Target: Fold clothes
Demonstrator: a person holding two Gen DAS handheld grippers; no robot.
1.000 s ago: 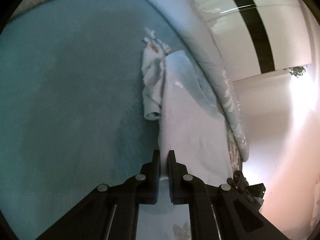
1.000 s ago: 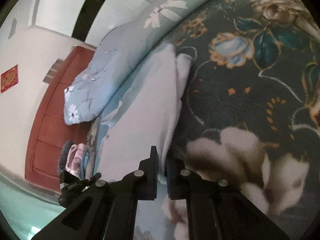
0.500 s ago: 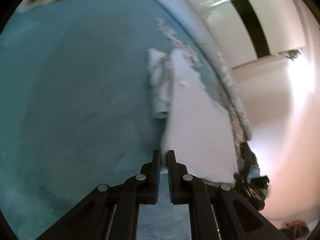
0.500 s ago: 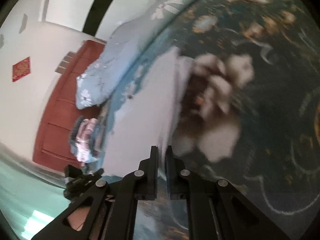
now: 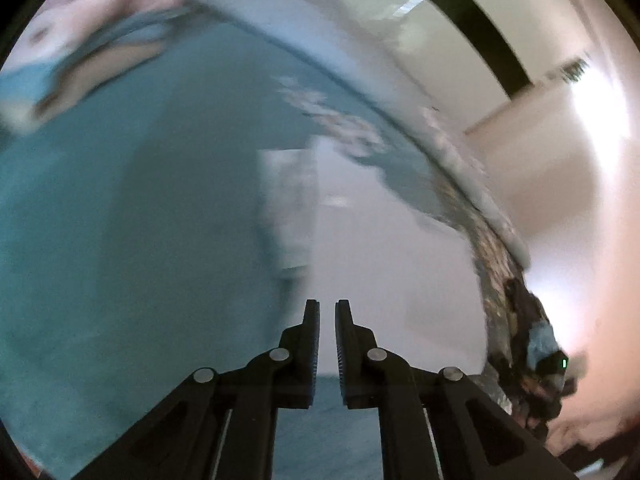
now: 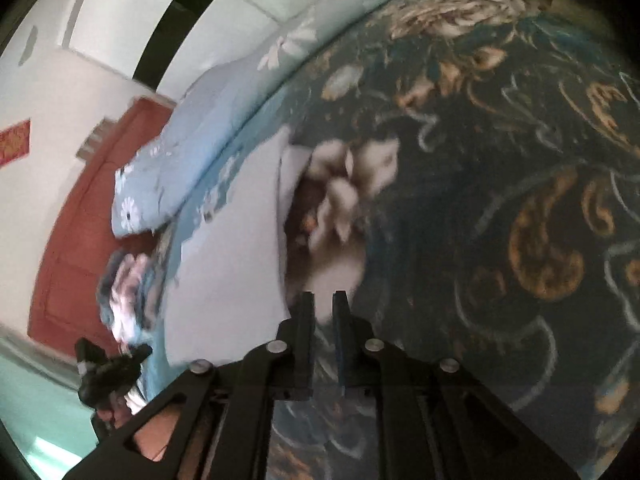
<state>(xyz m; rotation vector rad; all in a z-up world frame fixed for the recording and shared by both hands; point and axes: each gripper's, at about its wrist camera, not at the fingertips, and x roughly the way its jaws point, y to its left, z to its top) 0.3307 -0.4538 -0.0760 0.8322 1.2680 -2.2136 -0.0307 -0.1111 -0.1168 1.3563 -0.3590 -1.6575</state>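
Shirt (image 5: 384,248) lying flat on bed (image 5: 132,216), white, spread wide between both tongs so next fold can go straight. Left tongs (image 5: 327,312) sitting at shirt edge, tips nearly together; picture blurry, so cannot tell if pinching cloth. Right tongs (image 6: 322,304) sitting just beside shirt (image 6: 232,264), tips a little apart, nothing showing between them. Pillow (image 6: 192,136) resting past shirt, out of folding spot.
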